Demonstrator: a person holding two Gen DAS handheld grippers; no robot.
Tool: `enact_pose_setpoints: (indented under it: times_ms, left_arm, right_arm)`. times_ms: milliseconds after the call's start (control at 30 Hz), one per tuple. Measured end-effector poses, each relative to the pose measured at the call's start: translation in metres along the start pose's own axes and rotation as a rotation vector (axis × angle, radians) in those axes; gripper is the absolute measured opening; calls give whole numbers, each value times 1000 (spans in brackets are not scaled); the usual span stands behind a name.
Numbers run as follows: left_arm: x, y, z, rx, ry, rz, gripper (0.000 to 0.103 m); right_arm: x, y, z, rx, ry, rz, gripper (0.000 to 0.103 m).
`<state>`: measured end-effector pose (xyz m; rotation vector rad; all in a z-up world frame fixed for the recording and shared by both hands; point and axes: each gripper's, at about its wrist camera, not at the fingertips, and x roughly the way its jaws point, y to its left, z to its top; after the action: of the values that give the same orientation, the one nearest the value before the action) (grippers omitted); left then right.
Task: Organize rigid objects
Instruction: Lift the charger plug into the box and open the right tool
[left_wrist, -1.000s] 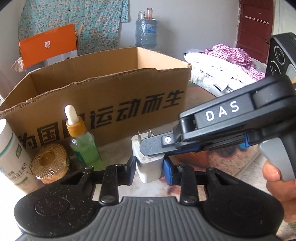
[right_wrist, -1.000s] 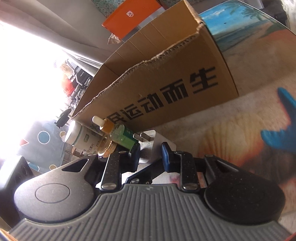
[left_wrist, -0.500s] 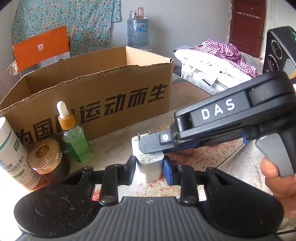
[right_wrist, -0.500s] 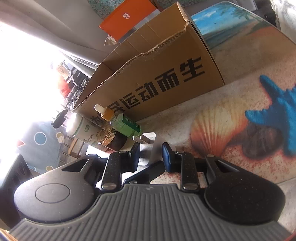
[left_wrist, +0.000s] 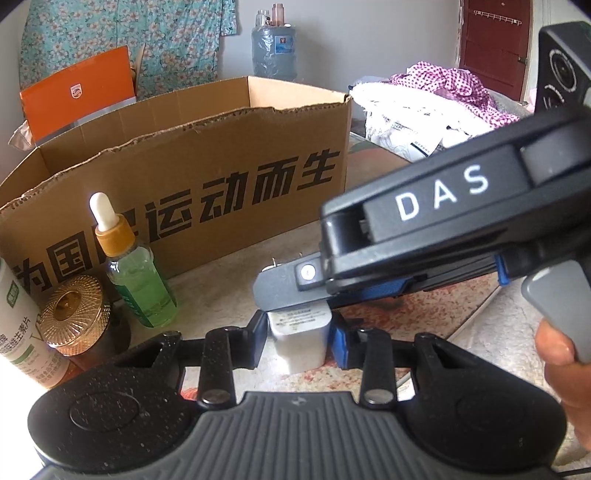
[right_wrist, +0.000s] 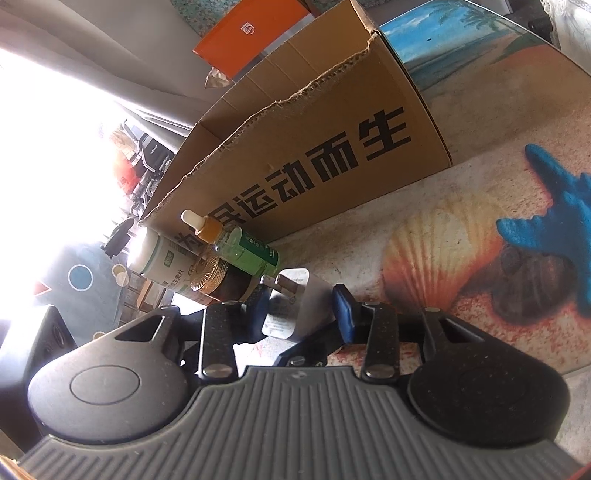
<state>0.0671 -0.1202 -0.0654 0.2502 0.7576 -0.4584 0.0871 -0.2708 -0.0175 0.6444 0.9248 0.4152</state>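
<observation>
We have the white charger plug standing on the counter, just in front of the cardboard box, and both tools meet on it, which looks to us like a handover or a regrip before it goes into the box. The left hand-held gripper has its fingers against the plug's two sides, though its jaws are opening, so that clamp is easing. The right hand-held gripper straddles the same plug; its jaws are opening too, and a gap shows beside its blue pad, so it no longer pinches.

The left wrist view shows us the right tool from outside, reaching across over the plug's prongs, and a thumb at its trigger. It also shows the box's open top. The right wrist view gives us the plug's label face, its prong, and the dropper bottle, gold-lidded jar and white bottle bunched just beside it.
</observation>
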Motion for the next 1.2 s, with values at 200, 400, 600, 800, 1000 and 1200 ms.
enact_pose_setpoints:
  times_ms: [200, 400, 600, 800, 1000, 1200]
  left_arm:
    - [1, 0, 0, -21, -9, 15, 31]
    - [0, 0, -1, -39, -12, 23, 28]
    - [-14, -3, 5, -33, -41, 33, 28]
    - [-47, 2, 40, -16, -149, 80, 28]
    - [-64, 28, 109, -50, -223, 103, 28]
    - [-34, 68, 169, -154, -166, 85, 28]
  right_arm:
    - [4, -1, 0, 6, -8, 10, 43]
    - [2, 3, -2, -13, -23, -3, 41]
    - [-9, 12, -3, -28, -45, 2, 40]
    - [-36, 44, 18, -116, -135, 40, 40]
    - [-51, 84, 75, -254, -220, 90, 40]
    - [-25, 94, 155, -296, -167, 96, 40]
